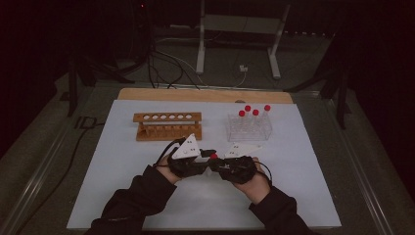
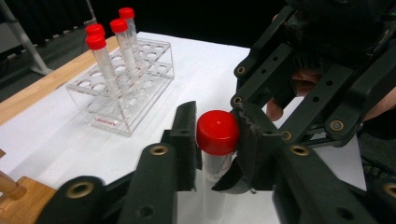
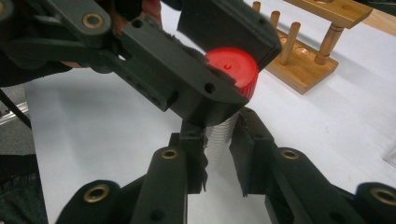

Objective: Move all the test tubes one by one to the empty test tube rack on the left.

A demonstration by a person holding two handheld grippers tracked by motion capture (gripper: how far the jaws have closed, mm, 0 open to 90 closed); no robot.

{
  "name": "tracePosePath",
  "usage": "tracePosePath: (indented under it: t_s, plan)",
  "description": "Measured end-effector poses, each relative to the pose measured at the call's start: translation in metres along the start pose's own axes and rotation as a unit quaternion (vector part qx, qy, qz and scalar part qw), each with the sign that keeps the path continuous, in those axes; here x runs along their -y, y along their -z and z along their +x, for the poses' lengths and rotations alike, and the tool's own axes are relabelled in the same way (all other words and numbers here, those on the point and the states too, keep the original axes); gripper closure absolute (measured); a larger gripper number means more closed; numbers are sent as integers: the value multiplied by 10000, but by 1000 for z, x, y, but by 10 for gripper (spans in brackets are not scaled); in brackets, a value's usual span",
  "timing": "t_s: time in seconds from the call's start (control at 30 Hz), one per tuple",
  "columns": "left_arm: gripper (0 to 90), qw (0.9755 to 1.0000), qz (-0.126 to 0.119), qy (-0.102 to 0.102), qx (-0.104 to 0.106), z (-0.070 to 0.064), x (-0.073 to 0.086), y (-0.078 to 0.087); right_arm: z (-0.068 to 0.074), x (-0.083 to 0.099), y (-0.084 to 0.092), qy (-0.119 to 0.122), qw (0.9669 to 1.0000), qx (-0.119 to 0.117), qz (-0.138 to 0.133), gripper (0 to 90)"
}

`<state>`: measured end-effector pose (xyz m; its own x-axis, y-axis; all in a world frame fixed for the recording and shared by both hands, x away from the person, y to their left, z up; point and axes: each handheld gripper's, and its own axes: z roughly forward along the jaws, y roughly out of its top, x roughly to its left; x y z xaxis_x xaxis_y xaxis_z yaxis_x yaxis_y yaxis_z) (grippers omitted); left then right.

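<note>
Tube [image 2: 216, 140] clamped between both grippers.

I am seeing open white mat [image 1: 122, 196] lying free to either side of the two grippers meeting at the table's near centre. Beyond them, the wooden rack [image 1: 168, 126] is standing to the left and the clear plastic rack [image 1: 248, 128], with its four red-capped tubes [image 1: 255, 113] rising upright, is blocking the right; a bare gap is running between the racks.
</note>
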<state>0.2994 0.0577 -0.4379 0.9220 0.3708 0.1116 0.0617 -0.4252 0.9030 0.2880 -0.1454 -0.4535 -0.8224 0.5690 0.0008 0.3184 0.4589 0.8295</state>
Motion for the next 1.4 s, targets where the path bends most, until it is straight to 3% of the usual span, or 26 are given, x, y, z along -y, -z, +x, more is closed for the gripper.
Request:
tracePosePath:
  t_s: [0.33,0.4,0.77,0.8,0.83,1.0,1.4]
  plan:
    - [720,10000,-58,-12,39,4,0,2,0,0,0,-51,10000,-1,-78,734]
    - [721,9999,-93,-49,-72,5,0,4,-1,0,1,-61,9999,51,-100,672]
    - [721,9984,-291,177,-443,29,-6,24,-2,1,2,-106,9996,141,-202,454]
    - [721,9981,-330,216,-472,31,-7,26,-2,1,2,-145,9995,175,-227,385]
    - [721,9978,-357,242,-512,34,-7,28,-2,1,2,-145,9995,175,-227,385]
    - [721,9959,-403,237,-773,49,-15,36,-3,2,3,-243,9989,290,-277,186]
    - [721,9929,-505,371,-1011,72,-28,37,-7,1,6,-436,9978,318,-383,24]
